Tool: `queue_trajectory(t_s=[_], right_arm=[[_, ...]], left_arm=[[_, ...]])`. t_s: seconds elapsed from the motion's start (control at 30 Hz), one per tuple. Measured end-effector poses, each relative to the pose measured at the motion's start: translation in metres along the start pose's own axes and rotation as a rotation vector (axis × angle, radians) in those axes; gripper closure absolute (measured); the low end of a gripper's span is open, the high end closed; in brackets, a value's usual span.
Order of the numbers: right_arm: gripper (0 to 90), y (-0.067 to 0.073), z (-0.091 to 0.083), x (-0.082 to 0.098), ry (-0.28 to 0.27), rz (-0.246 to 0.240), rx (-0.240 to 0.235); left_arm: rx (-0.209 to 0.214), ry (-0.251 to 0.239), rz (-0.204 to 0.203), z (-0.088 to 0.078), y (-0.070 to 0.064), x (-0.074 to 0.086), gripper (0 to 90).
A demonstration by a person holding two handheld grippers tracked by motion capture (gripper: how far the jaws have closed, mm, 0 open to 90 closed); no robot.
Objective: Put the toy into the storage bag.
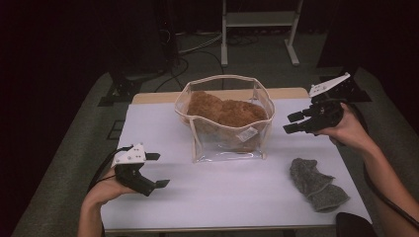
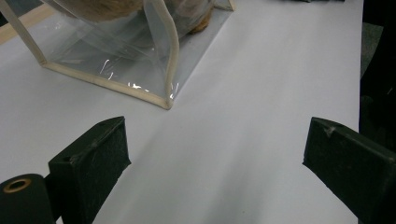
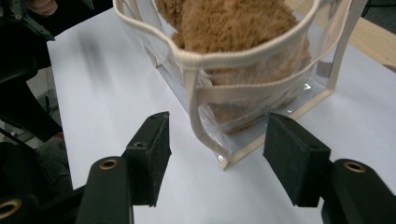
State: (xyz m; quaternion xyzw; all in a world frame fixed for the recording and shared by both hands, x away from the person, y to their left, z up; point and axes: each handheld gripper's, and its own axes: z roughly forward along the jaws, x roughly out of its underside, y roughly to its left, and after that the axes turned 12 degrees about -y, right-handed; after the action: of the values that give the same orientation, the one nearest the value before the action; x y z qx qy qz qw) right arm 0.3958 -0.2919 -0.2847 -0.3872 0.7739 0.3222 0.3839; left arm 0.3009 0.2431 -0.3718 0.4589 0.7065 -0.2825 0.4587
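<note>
The high view looks down from the person's side; both gripper views sit close, sharing the clear bag.

The clear, glossy plastic bag with cream woven cloth trim, at the centre of the high view, catches bright glints on its smooth walls. Inside it lies a tan, shaggy plush fabric, thick and matt. At the lower right of that view, a grey knitted cloth looks coarse and dull. The white table top is smooth and matt, with a pale wooden edge at its far side. The right gripper has matt black, finely textured pads and brass-coloured metal eyelets; the left gripper has similar rough black pads.
</note>
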Motion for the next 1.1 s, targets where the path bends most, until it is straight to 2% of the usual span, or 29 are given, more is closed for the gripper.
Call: queue_trajectory(t_s=[0.5,1.1], right_arm=[[38.5,-0.004,0.006,0.043,0.005,0.059,-0.01],[38.0,-0.004,0.014,0.078,0.015,0.108,-0.032]], left_arm=[[-0.001,0.01,0.0,0.001,0.0,0.0,5.9],[-0.004,0.0,-0.003,-0.001,0.0,0.0,5.9]])
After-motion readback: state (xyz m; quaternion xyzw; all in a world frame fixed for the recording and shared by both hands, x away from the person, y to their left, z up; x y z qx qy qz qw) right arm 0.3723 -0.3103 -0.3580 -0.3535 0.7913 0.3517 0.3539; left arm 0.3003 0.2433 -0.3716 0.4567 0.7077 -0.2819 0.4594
